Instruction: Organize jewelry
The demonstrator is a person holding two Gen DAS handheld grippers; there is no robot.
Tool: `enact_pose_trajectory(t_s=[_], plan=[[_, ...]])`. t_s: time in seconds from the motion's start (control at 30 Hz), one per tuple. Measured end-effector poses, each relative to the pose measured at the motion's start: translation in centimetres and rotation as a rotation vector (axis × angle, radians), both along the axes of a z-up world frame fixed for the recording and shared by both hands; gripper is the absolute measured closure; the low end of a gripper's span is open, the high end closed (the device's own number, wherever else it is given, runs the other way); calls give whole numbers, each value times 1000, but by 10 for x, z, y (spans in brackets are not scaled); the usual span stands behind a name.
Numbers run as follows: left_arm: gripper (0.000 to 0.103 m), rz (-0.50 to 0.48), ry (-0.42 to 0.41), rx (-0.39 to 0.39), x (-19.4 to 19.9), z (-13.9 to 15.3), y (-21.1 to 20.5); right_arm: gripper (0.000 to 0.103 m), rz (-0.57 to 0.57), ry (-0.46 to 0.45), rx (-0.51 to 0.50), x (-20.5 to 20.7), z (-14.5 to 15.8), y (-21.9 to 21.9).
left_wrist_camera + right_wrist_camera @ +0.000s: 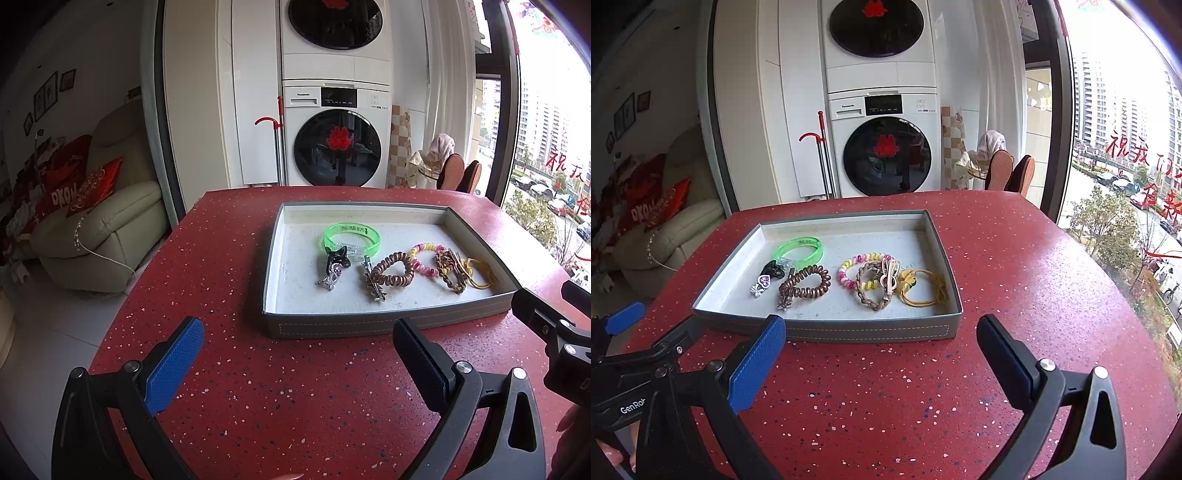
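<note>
Right wrist view — both hand-held grippers (881,360) gape; washer (886,144) reads "Panasonic".

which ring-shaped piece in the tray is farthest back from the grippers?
The translucent green bangle, lying behind the brown spiral hair tie. The pink-and-yellow beaded bracelet, braided loop and yellow hair tie sit closer.

A red speckled surface (997,258) carries one thing directly: a shallow grey tray (871,329) with stitched walls and a pale lining, set toward the far edge, nearer the left side.
</note>
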State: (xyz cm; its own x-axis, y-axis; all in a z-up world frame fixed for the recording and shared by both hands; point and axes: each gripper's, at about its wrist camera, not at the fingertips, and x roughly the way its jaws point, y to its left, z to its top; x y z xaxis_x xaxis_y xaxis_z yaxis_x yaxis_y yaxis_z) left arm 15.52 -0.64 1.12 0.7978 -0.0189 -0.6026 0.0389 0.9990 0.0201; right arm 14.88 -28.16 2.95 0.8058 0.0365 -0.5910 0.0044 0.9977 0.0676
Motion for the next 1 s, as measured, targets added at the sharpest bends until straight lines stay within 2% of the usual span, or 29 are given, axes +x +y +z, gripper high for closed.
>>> enact_pose_trajectory(t_s=[1.0], plan=[[0, -2, 4, 12, -1, 1, -1, 0, -3, 3, -3, -1, 1, -2]])
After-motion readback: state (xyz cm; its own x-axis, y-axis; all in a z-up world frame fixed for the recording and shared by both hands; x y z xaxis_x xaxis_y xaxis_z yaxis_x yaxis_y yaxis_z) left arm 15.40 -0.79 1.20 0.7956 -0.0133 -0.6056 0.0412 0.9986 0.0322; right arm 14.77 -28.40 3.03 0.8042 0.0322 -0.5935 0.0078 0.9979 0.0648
